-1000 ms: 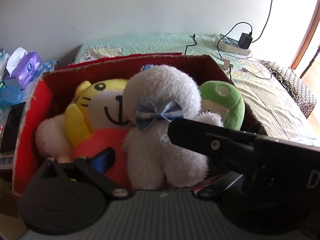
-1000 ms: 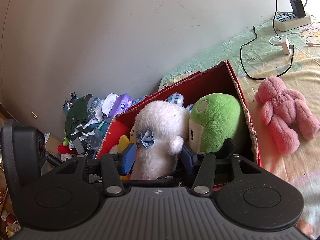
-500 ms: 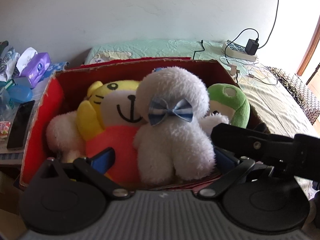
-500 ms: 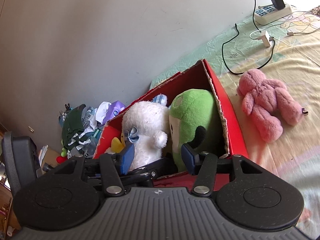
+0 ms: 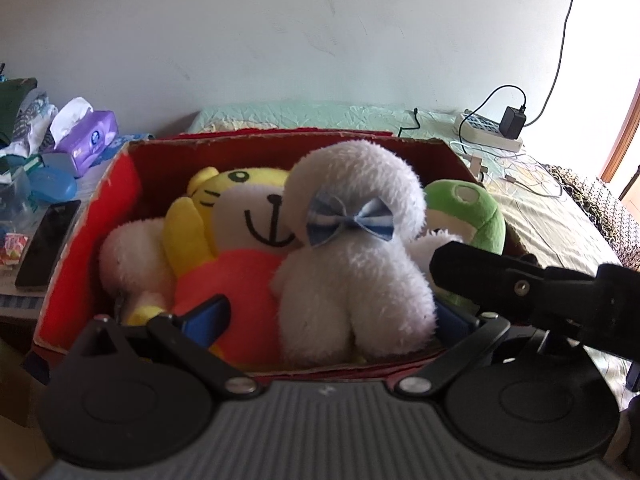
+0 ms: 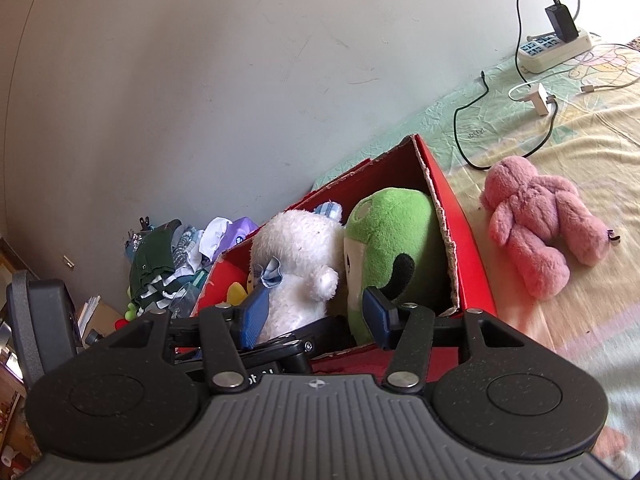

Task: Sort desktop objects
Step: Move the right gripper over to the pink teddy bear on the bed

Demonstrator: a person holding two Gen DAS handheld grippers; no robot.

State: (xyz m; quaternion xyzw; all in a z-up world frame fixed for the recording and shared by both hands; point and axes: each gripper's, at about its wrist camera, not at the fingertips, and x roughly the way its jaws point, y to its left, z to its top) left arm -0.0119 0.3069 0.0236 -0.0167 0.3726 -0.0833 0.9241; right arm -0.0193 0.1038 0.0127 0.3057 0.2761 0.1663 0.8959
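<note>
A red cardboard box (image 5: 92,216) sits on a bed covered with a pale green and yellow sheet (image 6: 580,128), its open top facing both cameras, and it is packed with soft toys. From the left wrist view, a fluffy white plush (image 5: 352,248) with a blue-and-white striped bow (image 5: 350,222) fills the middle of the box, leaning against a yellow tiger plush (image 5: 240,236) in an orange-red top on its left. A green frog plush (image 5: 468,212) is wedged against the box's right wall, touching the white plush. The left gripper (image 5: 332,320) hovers at the near edge of the box with its blue-padded fingers (image 5: 208,316) spread wide on either side of the white plush's lower body, not visibly squeezing it. The right gripper (image 6: 316,316) is also at the near edge, its fingers (image 6: 254,314) held apart, one in front of the white plush and the other in front of the frog, grasping nothing; its black body crosses the right side of the left view. Outside the box, a pink plush (image 6: 540,220) lies flat on the sheet to the right, well apart from it. Farther back, a white power strip (image 6: 554,50) with a black charger and cables rests near the wall. To the left of the box are a purple tissue pack (image 5: 88,140) and a dark phone (image 5: 48,244).
</note>
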